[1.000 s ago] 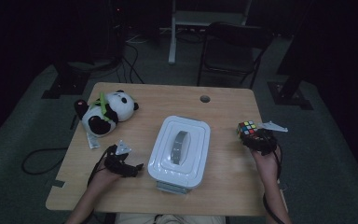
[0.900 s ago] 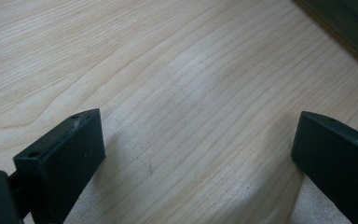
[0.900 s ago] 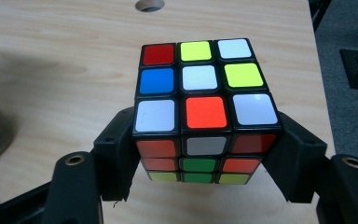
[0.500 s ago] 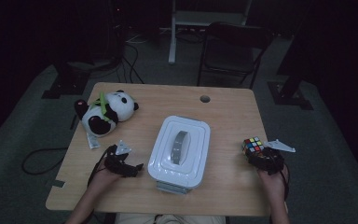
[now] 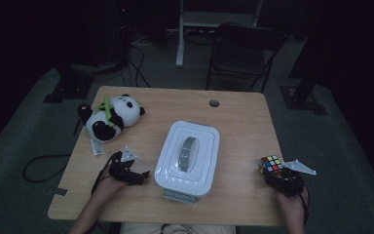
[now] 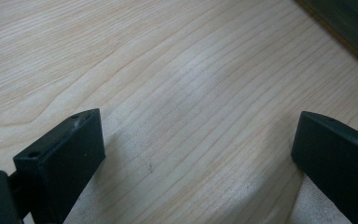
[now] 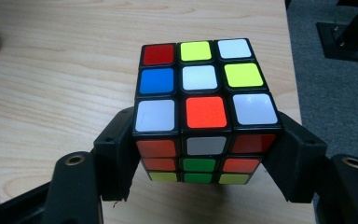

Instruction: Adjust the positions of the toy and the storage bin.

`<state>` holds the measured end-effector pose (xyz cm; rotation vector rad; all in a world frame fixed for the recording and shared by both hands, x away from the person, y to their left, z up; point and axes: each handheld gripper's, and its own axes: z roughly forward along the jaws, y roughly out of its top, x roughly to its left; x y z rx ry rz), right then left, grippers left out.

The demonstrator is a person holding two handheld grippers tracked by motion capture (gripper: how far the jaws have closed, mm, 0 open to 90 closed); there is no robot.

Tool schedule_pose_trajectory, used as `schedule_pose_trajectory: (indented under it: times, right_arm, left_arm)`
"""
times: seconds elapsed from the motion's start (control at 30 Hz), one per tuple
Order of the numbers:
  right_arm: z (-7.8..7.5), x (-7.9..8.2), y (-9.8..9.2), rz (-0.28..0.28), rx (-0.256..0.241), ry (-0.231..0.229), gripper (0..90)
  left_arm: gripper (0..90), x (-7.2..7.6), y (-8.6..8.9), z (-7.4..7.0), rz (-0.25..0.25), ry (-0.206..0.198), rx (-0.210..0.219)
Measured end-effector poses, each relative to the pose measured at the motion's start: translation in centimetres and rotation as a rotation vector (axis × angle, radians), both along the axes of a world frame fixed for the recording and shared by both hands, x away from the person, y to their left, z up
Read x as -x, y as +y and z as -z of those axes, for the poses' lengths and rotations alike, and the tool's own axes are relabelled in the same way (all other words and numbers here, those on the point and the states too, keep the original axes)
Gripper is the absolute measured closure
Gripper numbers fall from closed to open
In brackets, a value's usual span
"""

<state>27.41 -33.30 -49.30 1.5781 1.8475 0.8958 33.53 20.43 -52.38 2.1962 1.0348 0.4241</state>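
Two tongs were at work, and the right gripper (image 7: 205,154) was the busy one: its jaws were pressed against opposite sides of the puzzle cube (image 7: 200,112), gripping it firmly near its lower rows. A second earlier that cube sat farther up the right edge of the frame; half a second ago it had already come down toward the person, and by now the cube (image 5: 271,163) rested at the lower right of the high view, close to the near corner of the table (image 5: 243,109). From the gripper view it was hard to tell whether the cube touched the wood or hung just above it. That shift suggested the cube was being carried back toward the person, perhaps to be set down or brought across to the box. The left gripper (image 6: 200,154) had its jaws spread wide with nothing between them, only bare wood, and it had stayed put at the lower left of the high view. Further out, a white lidded box (image 5: 187,156) sat in the middle of the frame, and a stuffed panda (image 5: 111,117) lay at the upper left.
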Motion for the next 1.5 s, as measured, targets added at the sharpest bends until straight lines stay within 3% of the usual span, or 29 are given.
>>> schedule_pose_trajectory:
  times: [0.47,0.63,0.77,0.93,1.2,1.5]
  right_arm:
    - [1.5,1.9,-0.2,-0.021,-0.054,0.025,32.7]
    - [0.5,1.9,-0.2,-0.038,-0.08,-0.02,20.6]
    - [-0.5,1.4,0.0,-0.054,-0.095,-0.049,12.9]
    - [-1.2,0.4,0.7,-0.06,-0.045,-0.059,13.7]
    - [-2.4,-1.1,2.3,-0.148,-0.08,-0.129,13.8]
    - [-3.2,-2.0,4.3,-0.212,-0.085,-0.155,13.8]
  left_arm:
    - [3.2,0.2,0.0,0.0,-0.022,0.0,0.001]
    - [3.3,0.4,0.0,0.0,-0.032,0.0,0.001]
    - [3.3,0.4,0.0,0.0,-0.033,0.0,0.001]
    - [3.3,0.4,0.0,0.0,-0.033,0.0,0.002]
    - [3.3,0.4,0.0,0.0,-0.033,-0.001,0.002]
    - [3.3,0.4,0.0,0.0,-0.026,-0.001,0.001]
